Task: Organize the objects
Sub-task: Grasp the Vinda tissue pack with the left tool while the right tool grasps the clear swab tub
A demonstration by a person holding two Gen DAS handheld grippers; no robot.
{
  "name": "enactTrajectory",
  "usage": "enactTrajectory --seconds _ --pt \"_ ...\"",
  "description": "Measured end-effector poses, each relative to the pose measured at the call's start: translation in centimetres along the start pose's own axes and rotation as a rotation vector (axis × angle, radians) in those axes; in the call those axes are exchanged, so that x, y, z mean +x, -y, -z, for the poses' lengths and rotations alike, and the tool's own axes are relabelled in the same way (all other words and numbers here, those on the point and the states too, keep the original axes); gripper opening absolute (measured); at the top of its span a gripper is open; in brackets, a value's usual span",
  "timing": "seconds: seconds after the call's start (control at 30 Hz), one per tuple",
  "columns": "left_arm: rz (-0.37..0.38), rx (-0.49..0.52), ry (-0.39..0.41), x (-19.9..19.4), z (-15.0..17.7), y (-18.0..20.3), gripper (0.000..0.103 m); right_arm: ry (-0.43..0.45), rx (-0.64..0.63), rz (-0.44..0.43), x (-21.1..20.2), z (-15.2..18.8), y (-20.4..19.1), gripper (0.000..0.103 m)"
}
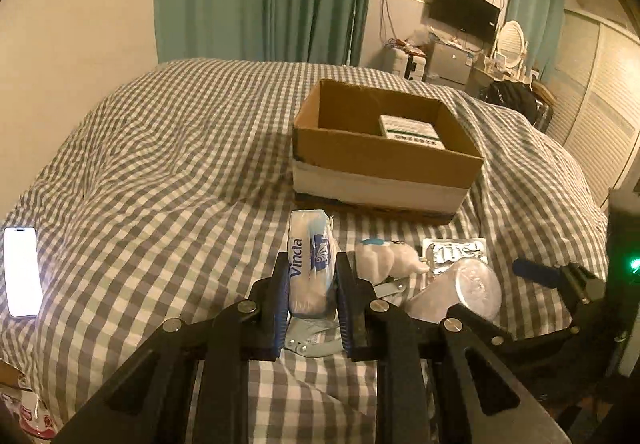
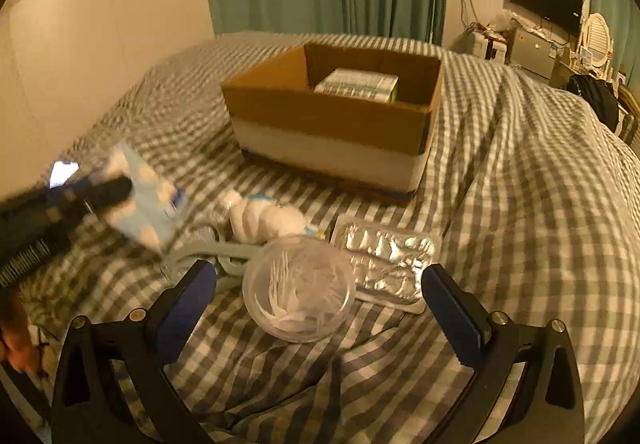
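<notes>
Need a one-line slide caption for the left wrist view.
Left gripper clamps a white-and-blue Vinda tissue pack before the open brown cardboard box on the checked bedspread.

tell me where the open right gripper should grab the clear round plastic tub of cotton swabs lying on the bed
Grip the clear round plastic tub across its curved side wall, coming straight down from above and in front. It lies tipped on the checked bedspread, round face toward the right gripper, whose fingers already stand wide on either side. Stay clear of the silver foil blister pack touching its right edge.
</notes>
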State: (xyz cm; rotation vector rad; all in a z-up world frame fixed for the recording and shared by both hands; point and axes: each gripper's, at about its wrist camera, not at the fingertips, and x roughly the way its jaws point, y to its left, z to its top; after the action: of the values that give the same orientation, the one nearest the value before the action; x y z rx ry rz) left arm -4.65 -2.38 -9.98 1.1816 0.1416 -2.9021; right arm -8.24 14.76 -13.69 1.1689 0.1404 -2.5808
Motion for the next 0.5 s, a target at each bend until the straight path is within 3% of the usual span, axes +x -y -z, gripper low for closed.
enactTrajectory --seconds 0.17,0.23,0.33,0.37,0.4,0.5 --pt "0.012 -0.004 -0.024 0.9 0.5 -0.7 0.021 -0.048 -0.024 0.01 2.0 0.4 -0.8 0.102" --pt "0.02 0.002 -0.027 1.0 0.7 -0.7 0.021 -0.057 -0.039 0.025 2.4 0.5 -1.1 0.097" --pt "0.028 0.004 -0.035 1.5 0.8 -0.7 0.021 -0.074 -0.044 0.033 3.1 0.7 -1.2 0.084" --pt "0.031 0.005 -0.037 1.6 0.9 -0.7 0.021 -0.074 -0.041 0.031 3.2 0.8 -1.2 0.07" --pt "0.033 0.007 -0.037 1.6 0.9 -0.6 0.021 -0.066 -0.038 0.017 3.0 0.8 -1.2 0.064" --pt "0.041 0.017 -0.038 1.6 1.0 0.0 0.021 -0.041 -0.039 0.002 2.4 0.9 -1.2 0.064"
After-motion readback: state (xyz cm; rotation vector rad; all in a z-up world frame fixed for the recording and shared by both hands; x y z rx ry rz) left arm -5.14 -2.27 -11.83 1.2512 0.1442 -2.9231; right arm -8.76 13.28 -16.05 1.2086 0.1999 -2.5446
